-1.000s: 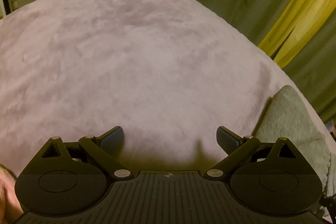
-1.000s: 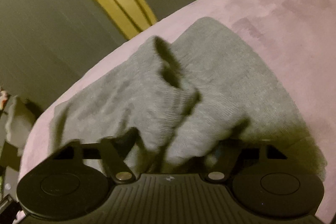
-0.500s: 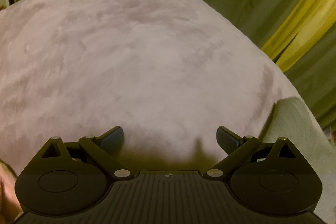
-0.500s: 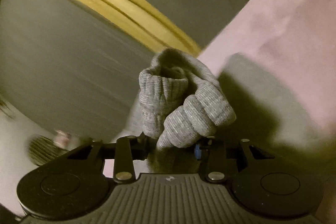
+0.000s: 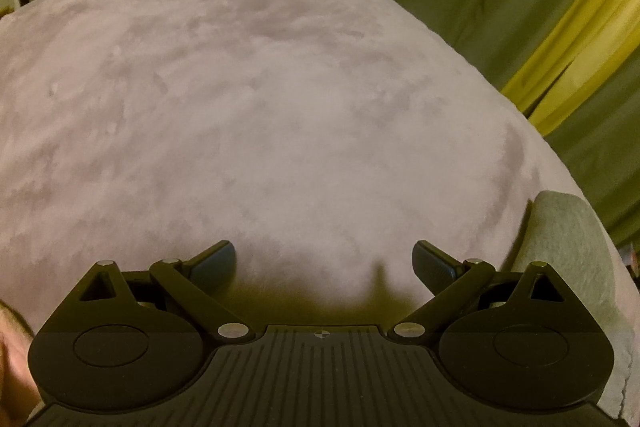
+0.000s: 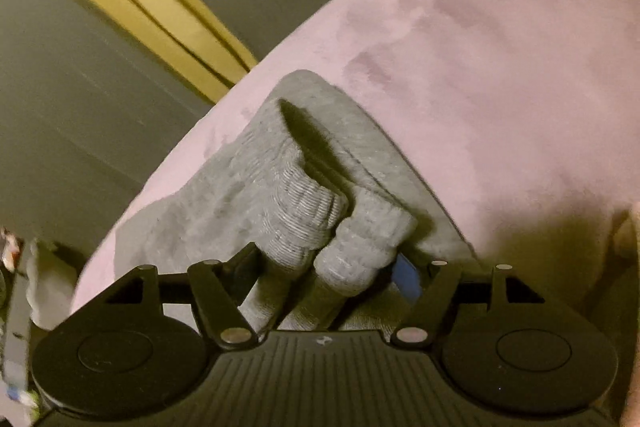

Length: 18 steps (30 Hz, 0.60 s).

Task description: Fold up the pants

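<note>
Grey pants (image 6: 320,187) cuffs bunch between the right gripper (image 6: 326,263) opening jaws.

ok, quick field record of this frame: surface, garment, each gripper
surface: pink plush blanket
garment: grey pants, bunched, ribbed cuffs between the right fingers
left gripper: open, nothing between the fingers, above bare blanket
right gripper: jaws have just been opening, cuffs in the gap, pads no longer clearly pressing
backdrop: green and yellow curtain
</note>
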Each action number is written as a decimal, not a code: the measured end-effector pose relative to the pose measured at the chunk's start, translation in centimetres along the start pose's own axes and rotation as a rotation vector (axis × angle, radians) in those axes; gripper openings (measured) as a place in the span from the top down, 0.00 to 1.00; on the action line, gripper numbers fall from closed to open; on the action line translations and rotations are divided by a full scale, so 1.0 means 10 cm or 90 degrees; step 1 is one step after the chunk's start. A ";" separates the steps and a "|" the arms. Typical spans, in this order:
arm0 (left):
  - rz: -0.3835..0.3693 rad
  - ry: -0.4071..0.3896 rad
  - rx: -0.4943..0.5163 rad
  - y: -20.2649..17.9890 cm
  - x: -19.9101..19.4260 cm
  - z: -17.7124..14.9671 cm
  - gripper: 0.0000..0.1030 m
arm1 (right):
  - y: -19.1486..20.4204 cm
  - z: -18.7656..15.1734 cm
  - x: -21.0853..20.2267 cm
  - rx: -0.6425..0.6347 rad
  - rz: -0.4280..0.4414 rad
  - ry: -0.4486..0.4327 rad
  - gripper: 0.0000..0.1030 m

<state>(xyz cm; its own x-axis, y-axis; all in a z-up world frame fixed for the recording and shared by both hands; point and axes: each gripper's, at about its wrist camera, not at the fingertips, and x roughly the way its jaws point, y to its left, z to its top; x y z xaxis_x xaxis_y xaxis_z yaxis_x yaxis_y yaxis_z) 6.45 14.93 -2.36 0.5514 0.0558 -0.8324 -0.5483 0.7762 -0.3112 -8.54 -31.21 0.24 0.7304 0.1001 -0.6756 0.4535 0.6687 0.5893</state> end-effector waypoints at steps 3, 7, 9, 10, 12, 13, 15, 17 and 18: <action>-0.001 0.001 -0.002 0.01 0.00 0.00 0.03 | 0.05 0.07 -0.09 0.002 -0.015 -0.003 0.31; -0.002 0.003 -0.002 0.01 0.01 0.00 0.03 | 0.13 0.14 -0.33 -0.040 -0.098 -0.069 0.28; -0.003 0.004 -0.001 0.01 0.01 0.00 0.03 | 0.14 0.19 -0.39 -0.039 -0.060 -0.074 0.28; -0.003 0.004 -0.001 0.01 0.01 0.00 0.03 | 0.14 0.19 -0.42 -0.033 -0.028 -0.068 0.28; -0.001 0.006 0.000 0.00 0.01 0.00 0.03 | 0.16 0.17 -0.40 -0.025 0.017 -0.043 0.29; -0.001 0.006 0.000 0.01 0.01 0.00 0.03 | 0.18 0.16 -0.35 -0.025 0.027 -0.029 0.36; -0.002 0.005 -0.003 0.01 0.00 0.00 0.03 | 0.19 0.12 -0.24 -0.033 0.022 -0.001 0.57; -0.004 0.005 -0.009 0.02 0.00 0.00 0.03 | 0.14 0.07 -0.14 -0.026 0.008 0.015 0.59; -0.005 0.006 -0.010 0.02 0.00 0.00 0.03 | 0.11 0.05 -0.12 -0.020 0.008 0.017 0.59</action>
<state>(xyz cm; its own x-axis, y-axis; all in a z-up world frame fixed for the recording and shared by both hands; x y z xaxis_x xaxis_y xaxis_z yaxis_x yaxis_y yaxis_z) 6.33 15.07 -2.46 0.5499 0.0446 -0.8340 -0.5544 0.7663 -0.3246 -8.62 -31.00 1.90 0.7213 0.1281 -0.6807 0.4280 0.6902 0.5835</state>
